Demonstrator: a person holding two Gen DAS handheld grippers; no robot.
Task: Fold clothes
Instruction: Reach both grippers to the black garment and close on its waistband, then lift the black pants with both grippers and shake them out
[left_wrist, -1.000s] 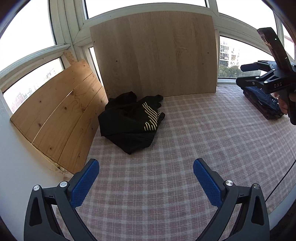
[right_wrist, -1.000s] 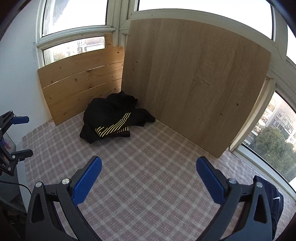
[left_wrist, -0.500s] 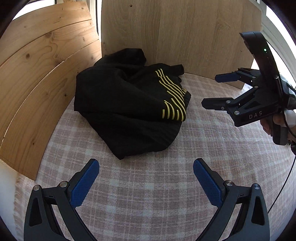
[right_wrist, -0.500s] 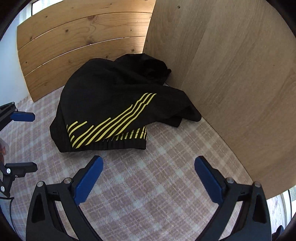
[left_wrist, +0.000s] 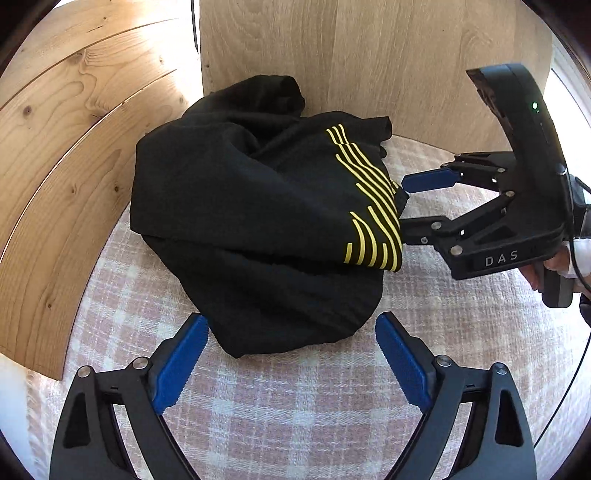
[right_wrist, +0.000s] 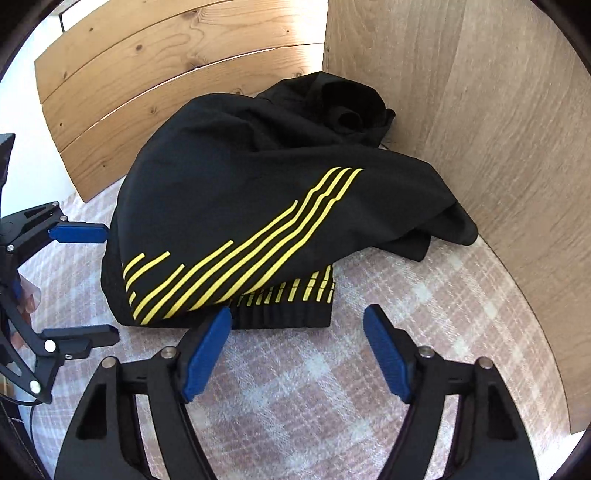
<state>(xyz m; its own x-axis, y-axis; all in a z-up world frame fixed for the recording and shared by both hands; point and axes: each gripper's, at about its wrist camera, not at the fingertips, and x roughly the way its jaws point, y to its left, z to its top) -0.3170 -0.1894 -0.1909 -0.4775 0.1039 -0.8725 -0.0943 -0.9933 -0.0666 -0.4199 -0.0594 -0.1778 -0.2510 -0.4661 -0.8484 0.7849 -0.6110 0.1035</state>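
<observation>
A crumpled black garment with yellow stripes lies in a heap on the pink plaid cloth, in the corner of the wooden boards. My left gripper is open, its blue pads either side of the heap's near edge. My right gripper is open at the ribbed striped hem. In the left wrist view the right gripper reaches the heap's right side. In the right wrist view the left gripper is at the heap's left edge, and the garment fills the middle.
A pale wooden board stands upright behind the heap. A slatted pine board leans on the left. Both close in the corner. A black cable runs at the right edge.
Both grippers have moved in from far back, close up to the garment. Their jaws now sit at its edges and stand a little narrower. The garment has not moved.
</observation>
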